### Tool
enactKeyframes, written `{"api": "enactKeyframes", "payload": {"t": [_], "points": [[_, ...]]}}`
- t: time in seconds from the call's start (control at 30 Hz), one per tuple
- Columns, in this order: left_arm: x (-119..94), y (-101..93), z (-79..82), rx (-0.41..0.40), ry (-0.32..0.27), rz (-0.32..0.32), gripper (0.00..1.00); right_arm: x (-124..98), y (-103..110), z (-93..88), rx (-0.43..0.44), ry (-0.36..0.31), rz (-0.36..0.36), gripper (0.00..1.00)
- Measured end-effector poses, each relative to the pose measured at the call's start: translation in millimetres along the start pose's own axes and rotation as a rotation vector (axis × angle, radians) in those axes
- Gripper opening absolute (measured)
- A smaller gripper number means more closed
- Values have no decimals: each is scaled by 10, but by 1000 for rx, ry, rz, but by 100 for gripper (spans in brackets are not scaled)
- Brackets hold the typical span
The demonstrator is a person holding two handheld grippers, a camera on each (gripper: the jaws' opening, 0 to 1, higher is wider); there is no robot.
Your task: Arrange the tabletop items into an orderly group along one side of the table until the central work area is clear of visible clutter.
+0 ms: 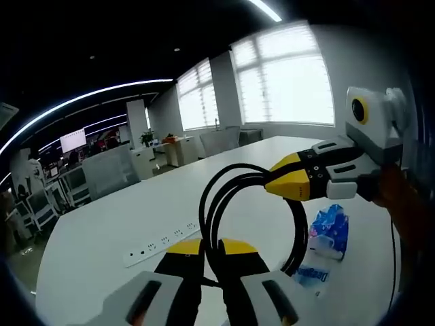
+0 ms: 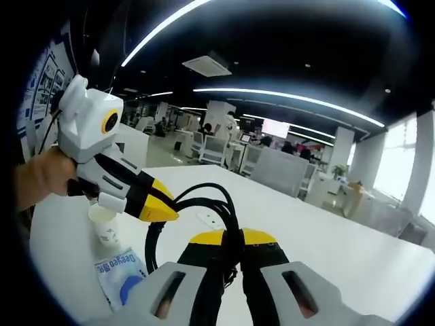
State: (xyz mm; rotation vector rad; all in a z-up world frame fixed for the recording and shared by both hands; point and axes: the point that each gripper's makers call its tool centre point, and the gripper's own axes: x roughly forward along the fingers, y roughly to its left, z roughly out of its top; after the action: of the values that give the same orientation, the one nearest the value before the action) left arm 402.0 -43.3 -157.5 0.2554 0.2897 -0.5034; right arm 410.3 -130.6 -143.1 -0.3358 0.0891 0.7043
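Black cable [image 1: 224,204] in both grippers' jaws, paper cup [image 2: 105,224] beside.

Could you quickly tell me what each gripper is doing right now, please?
Left gripper: shut on the coiled black cable.
Right gripper: shut on the same black cable, on another part of the coil.

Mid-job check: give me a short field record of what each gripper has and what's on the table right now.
left gripper: shut on the black cable coil
right gripper: shut on the same coil, opposite side
cable state: loops lifted between both grippers, above the white table
power strip: white, lying flat on the table beyond the coil
tissue pack: blue and white, on the table beside the coil
paper cup: upright near the tissue pack
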Motion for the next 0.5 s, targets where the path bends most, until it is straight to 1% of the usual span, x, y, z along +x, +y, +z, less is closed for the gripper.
{"api": "enactKeyframes", "payload": {"t": [0.03,0.1,0.13,0.17,0.2,0.27,0.33,0.43,0.5], "points": [[-31,-38,-5,5,-3,-1,6,-2,-15,0,-2,-2,-1,4],[9,20,29,16,-16,1,6,-64,16,17,2,-17,0,4],[-1,7,33,20,-20,0,6,-89,32,21,1,-20,-2,4],[-32,-77,11,20,-27,-5,6,-110,41,27,-3,-25,-5,4],[-63,-131,10,24,-38,-6,6,-175,78,20,-13,-29,-9,4],[-61,-140,9,27,-46,-12,6,-240,101,21,-21,-35,-13,4],[-87,-212,-14,36,-49,-19,6,-325,135,21,-28,-42,-13,4],[-152,-365,-23,34,-69,-39,6,-459,144,33,-27,-60,-16,4],[-179,-434,-29,34,-74,-48,6,-500,129,29,-24,-63,-18,4]]}}
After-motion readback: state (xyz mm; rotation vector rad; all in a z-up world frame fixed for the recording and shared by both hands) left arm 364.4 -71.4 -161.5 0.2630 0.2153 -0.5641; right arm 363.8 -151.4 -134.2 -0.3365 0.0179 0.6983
